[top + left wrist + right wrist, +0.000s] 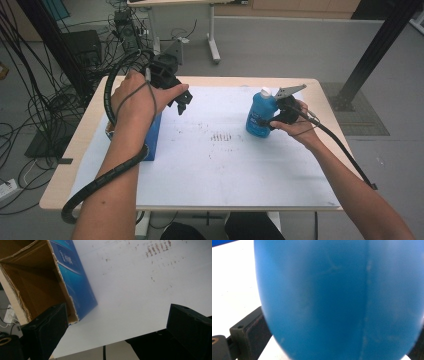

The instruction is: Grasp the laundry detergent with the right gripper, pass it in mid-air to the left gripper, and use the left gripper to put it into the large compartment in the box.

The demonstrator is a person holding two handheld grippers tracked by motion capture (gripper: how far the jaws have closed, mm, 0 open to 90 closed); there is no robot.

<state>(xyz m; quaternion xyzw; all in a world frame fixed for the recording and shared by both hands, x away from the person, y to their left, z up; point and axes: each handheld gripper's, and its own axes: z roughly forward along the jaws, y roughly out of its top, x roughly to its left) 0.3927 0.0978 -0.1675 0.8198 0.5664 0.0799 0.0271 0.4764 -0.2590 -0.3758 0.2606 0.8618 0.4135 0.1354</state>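
Our right gripper [272, 120] clamps the upright blue bottle [261, 114] at the table's [200, 165] far right, while our left gripper [181, 103], jaws wide, hovers beside the open blue box [37, 282].

Left tool [181, 102] hangs raised, jaws spread; right tool [274, 119] is clamped.

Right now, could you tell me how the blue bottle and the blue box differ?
The blue bottle is rounded with a white cap; the blue box is flat-sided cardboard, its open end showing a brown inside. The bottle sits between the right gripper jaws; the box lies untouched beside the open left gripper. Both are blue and are over the white sheet.
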